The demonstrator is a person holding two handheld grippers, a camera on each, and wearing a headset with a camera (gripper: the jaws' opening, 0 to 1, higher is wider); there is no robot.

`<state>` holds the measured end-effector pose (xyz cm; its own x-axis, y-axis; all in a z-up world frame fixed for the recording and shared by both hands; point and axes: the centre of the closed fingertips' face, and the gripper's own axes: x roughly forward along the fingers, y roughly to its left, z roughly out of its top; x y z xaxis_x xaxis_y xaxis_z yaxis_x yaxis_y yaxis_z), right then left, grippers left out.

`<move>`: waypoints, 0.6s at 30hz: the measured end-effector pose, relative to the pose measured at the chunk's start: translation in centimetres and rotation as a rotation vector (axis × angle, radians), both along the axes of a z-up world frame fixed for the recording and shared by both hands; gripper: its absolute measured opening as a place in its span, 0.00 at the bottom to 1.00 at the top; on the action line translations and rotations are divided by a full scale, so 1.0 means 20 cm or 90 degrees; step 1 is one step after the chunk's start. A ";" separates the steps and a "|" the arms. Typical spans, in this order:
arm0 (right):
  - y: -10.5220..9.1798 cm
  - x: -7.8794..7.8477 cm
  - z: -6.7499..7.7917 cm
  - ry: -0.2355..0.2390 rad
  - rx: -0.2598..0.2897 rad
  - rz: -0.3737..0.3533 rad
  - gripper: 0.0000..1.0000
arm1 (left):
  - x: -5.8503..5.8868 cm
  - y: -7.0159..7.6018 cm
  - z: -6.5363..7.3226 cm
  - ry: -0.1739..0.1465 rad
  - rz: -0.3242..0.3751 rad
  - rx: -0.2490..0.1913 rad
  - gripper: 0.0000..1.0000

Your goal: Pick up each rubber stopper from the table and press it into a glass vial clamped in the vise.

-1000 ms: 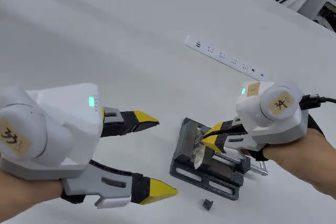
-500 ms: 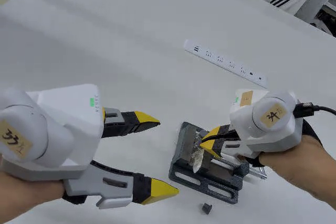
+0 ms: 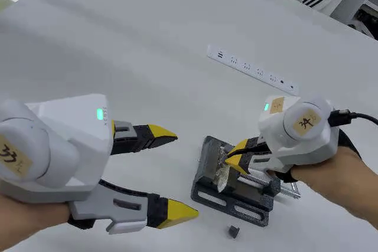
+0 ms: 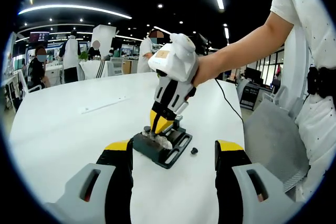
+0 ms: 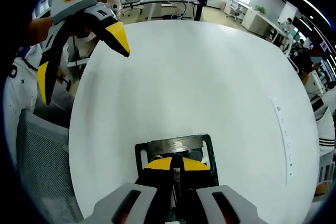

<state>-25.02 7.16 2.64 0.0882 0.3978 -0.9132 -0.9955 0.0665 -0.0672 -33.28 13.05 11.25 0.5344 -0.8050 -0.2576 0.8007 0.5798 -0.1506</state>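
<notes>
Ahead, broad open table (image 3: 147, 57) beyond vise (image 3: 214, 188).

Dark metal vise (image 3: 227, 200) sitting flat, clear glass vial (image 3: 223, 173) clamped between its jaws, one small dark rubber stopper (image 3: 234, 231) lying loose just beside the vise's base

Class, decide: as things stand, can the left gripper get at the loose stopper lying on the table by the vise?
Probably yes. The left gripper is open, and bare table lies between it and the stopper; the right gripper sits over the vise, aside.
</notes>
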 end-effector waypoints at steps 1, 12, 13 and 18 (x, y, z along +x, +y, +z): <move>0.00 0.00 0.00 0.000 0.001 0.000 0.00 | 0.00 0.00 0.00 0.000 0.000 0.001 0.62; 0.00 0.00 0.00 0.001 0.011 -0.006 0.00 | -0.02 0.00 0.01 -0.001 -0.003 0.010 0.62; 0.00 0.00 0.00 0.001 0.013 -0.009 0.00 | -0.02 0.00 0.01 -0.001 -0.003 0.012 0.62; 0.00 0.01 0.01 0.000 0.018 -0.018 0.02 | -0.03 -0.01 0.02 0.000 -0.002 0.016 0.62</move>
<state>-24.92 7.12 2.81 0.0999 0.4205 -0.9018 -0.9932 0.0963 -0.0651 -33.85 12.94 11.61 0.5315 -0.8002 -0.2778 0.8030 0.5804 -0.1352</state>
